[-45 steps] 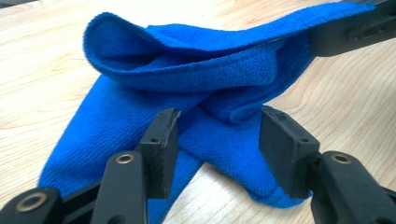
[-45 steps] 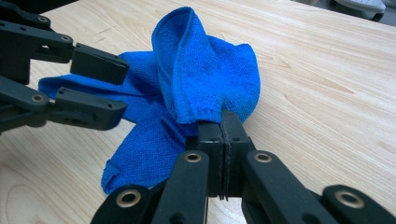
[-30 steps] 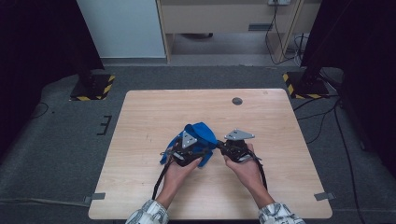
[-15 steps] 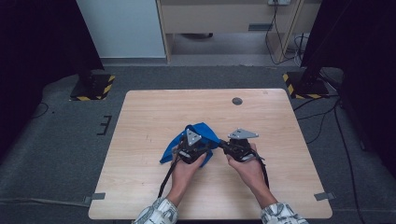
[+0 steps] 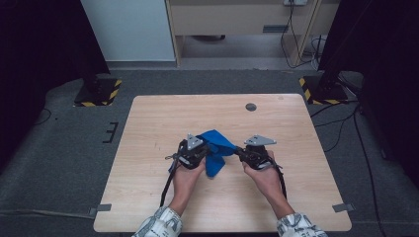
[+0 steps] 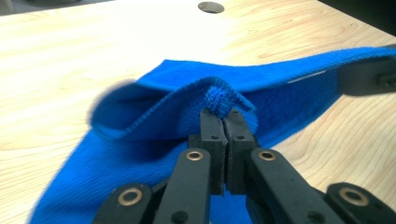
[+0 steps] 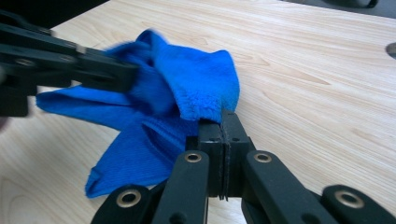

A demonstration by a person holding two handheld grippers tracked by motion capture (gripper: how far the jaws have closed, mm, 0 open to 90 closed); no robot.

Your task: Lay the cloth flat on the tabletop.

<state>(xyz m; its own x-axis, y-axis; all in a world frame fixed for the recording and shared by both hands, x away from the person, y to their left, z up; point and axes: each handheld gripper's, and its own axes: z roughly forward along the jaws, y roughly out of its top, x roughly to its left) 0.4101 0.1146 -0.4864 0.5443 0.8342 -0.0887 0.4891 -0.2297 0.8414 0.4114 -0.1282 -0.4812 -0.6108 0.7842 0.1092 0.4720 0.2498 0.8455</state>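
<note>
Wooden table (image 5: 163, 118) mid-scene: blue cloth (image 5: 216, 148) strung between both claws, left claw (image 6: 225, 119) just clamped onto its hem, right claw (image 7: 219, 122) pinching an edge. Cloth's lifted more than before.

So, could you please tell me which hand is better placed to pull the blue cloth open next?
Probably the left. The left tool has just closed on a bunched hem of the blue cloth, mid-edge, free to draw outward, while the right tool anchors the other edge.

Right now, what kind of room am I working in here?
Probably a lab or recording bay, not a home: a bare wooden table on grey carpet, hazard-striped stand bases at both far corners, and loose cables along the back wall.
</note>
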